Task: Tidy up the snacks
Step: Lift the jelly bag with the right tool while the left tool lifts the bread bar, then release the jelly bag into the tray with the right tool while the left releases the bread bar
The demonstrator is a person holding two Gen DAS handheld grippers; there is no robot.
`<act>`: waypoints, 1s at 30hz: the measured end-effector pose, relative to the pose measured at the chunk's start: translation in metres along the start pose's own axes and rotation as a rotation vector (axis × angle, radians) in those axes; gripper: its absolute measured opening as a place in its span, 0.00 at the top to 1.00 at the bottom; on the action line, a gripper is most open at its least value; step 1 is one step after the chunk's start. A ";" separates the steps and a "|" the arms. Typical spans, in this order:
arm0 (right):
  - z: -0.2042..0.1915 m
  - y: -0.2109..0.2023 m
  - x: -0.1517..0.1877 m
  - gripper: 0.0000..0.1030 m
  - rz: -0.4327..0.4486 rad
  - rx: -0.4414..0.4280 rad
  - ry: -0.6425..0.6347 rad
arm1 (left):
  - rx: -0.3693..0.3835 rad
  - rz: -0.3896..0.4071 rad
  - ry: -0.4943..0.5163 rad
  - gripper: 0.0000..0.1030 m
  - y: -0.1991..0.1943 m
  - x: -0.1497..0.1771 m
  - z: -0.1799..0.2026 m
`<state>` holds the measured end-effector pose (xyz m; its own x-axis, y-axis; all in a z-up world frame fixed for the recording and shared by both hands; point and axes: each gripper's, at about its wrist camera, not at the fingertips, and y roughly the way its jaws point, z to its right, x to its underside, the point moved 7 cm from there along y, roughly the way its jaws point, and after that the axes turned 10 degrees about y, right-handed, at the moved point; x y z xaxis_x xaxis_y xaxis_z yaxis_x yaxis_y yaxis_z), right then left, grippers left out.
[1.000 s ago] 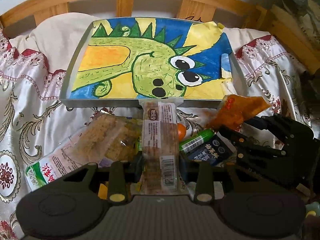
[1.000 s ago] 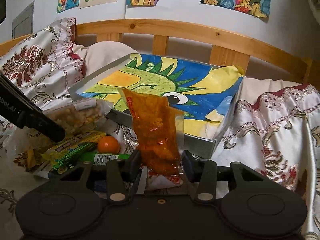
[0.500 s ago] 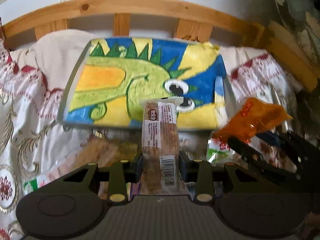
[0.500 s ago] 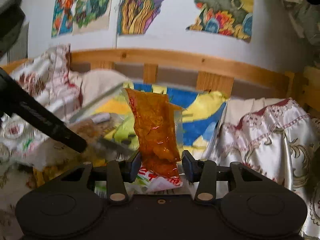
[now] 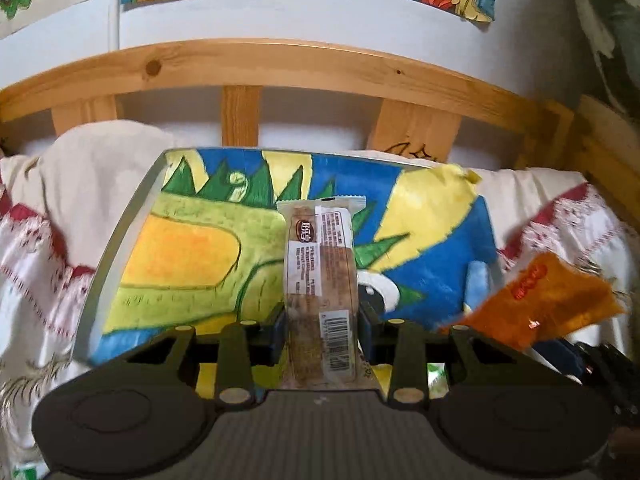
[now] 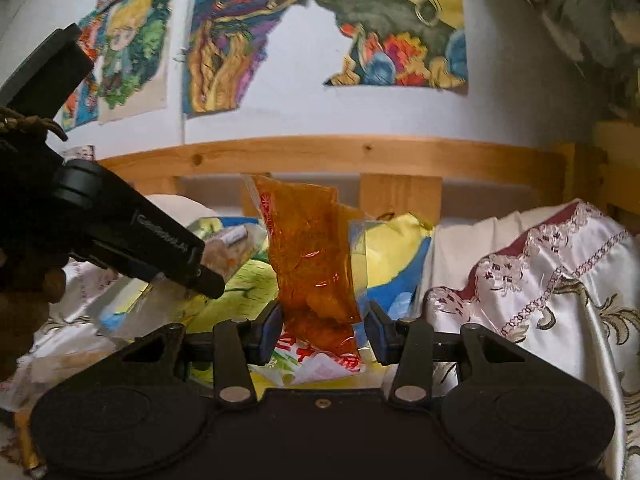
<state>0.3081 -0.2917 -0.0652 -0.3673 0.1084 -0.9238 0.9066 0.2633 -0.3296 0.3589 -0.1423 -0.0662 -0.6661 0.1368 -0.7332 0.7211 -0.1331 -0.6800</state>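
Both grippers carry a snack over the tray (image 5: 120,248), presumably to set them down inside it. The left gripper (image 5: 322,334) clamps a wrapped cake bar (image 5: 320,280) near its lower end, so the bar stands upright above the dinosaur painting (image 5: 192,252) lining the tray. The right gripper (image 6: 322,330) pinches an orange snack pouch (image 6: 312,256) at its base, held level with the bed's wooden headboard (image 6: 400,160). The bar's clear wrapper shows brown cake, a white label and a barcode (the print is too small to read). The pouch is translucent, crinkled, red-lettered.

Brown wrapped bar (image 5: 320,280) upright over tray (image 5: 120,240); orange pouch (image 6: 316,264) upright, perhaps sauce.
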 end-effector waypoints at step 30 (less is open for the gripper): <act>0.006 0.012 0.013 0.17 -0.078 -0.007 0.065 | -0.041 0.026 -0.076 0.17 0.026 0.011 -0.009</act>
<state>0.3158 -0.2931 -0.0820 -0.4496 0.1495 -0.8806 0.8735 0.2796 -0.3985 0.3719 -0.1354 -0.0913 -0.6588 0.0583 -0.7501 0.7442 -0.0952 -0.6611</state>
